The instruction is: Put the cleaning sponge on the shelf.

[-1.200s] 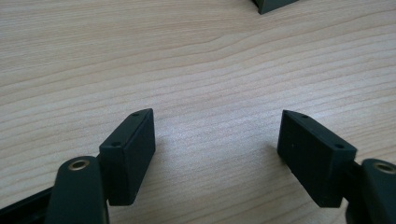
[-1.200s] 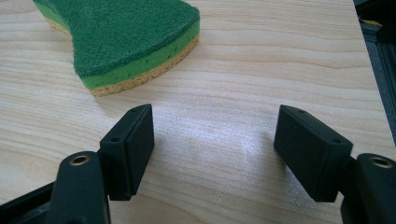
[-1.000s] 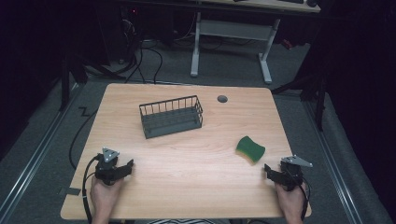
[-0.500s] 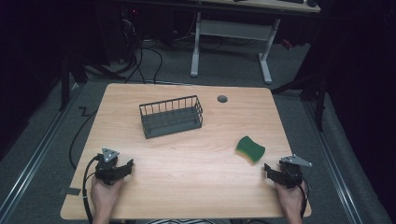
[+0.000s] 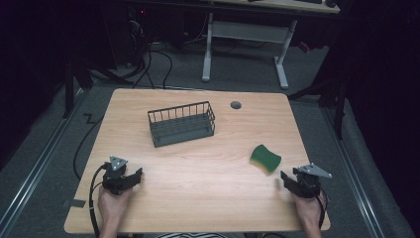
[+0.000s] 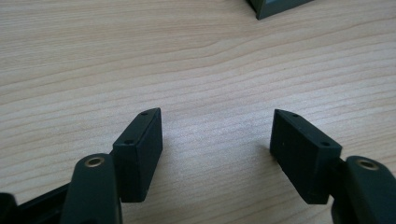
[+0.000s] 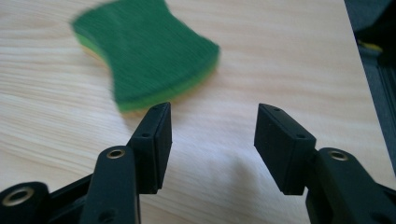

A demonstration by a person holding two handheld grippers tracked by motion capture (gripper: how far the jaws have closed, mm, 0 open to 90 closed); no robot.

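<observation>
Table (image 5: 198, 168): light wood top, wood grain, rounded corners.
Wire basket (image 5: 182, 123): dark, standing toward the far middle.
Sponge (image 5: 265, 158): green, seemingly yellow beneath, lying flat near the right edge.
Round hole (image 5: 236, 104): dark, probably a cable port, by the far edge.

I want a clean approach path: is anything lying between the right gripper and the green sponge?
No. In the high view only bare table separates the right gripper from the green sponge; its own view agrees.
</observation>
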